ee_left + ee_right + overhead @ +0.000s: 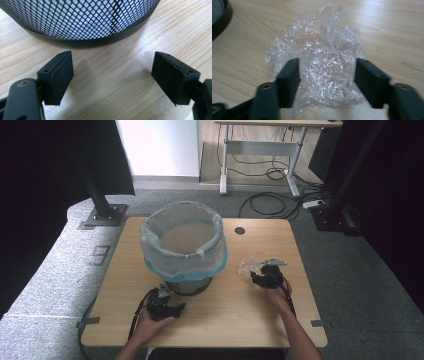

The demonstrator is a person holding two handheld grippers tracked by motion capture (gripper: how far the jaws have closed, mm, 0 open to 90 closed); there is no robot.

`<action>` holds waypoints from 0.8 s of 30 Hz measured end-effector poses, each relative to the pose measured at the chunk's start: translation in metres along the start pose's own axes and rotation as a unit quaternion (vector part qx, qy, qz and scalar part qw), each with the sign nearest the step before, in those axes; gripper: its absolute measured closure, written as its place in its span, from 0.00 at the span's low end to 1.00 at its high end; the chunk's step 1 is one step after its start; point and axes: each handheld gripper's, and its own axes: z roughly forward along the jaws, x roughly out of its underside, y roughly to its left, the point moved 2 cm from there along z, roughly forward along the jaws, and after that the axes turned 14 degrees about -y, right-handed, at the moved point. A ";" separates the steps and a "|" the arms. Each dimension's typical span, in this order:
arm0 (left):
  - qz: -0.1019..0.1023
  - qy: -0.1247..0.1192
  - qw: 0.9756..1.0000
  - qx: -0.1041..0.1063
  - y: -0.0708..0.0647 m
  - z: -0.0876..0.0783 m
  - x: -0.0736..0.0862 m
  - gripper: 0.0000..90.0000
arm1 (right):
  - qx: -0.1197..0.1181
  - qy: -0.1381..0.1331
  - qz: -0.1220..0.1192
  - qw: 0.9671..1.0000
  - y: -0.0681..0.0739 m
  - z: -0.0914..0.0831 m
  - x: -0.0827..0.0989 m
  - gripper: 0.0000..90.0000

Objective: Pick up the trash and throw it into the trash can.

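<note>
A crumpled wad of clear plastic wrap (322, 50) lies on the wooden table (220, 320), right of the bin; in the high view the plastic wrap (248, 264) sits just ahead of the right hand. My right gripper (327, 75) is down over its near end, and both pads touch the plastic and press into it. A black mesh bin (187, 286) lined with a pale bag (150, 245) stands at the table's middle. My left gripper (112, 75) rests open on the table just in front of the bin's base (82, 40), with nothing between its fingers.
A round cable hole (239, 230) is in the table behind the plastic. Black posts (102, 200) stand on the floor at the far left and far right. A white desk frame (260, 150) and loose cables (270, 202) lie beyond the table.
</note>
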 end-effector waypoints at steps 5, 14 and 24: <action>0.000 0.000 1.000 0.000 0.000 0.000 0.000 0.20 | -0.006 0.018 0.006 1.000 -0.002 0.004 0.004 0.68; 0.000 0.000 1.000 0.000 0.000 0.000 0.000 0.20 | -0.011 -0.006 0.010 1.000 -0.006 -0.003 -0.005 0.99; 0.000 0.000 1.000 0.000 0.000 0.000 0.000 0.20 | -0.011 -0.057 0.022 0.998 -0.011 -0.022 -0.027 1.00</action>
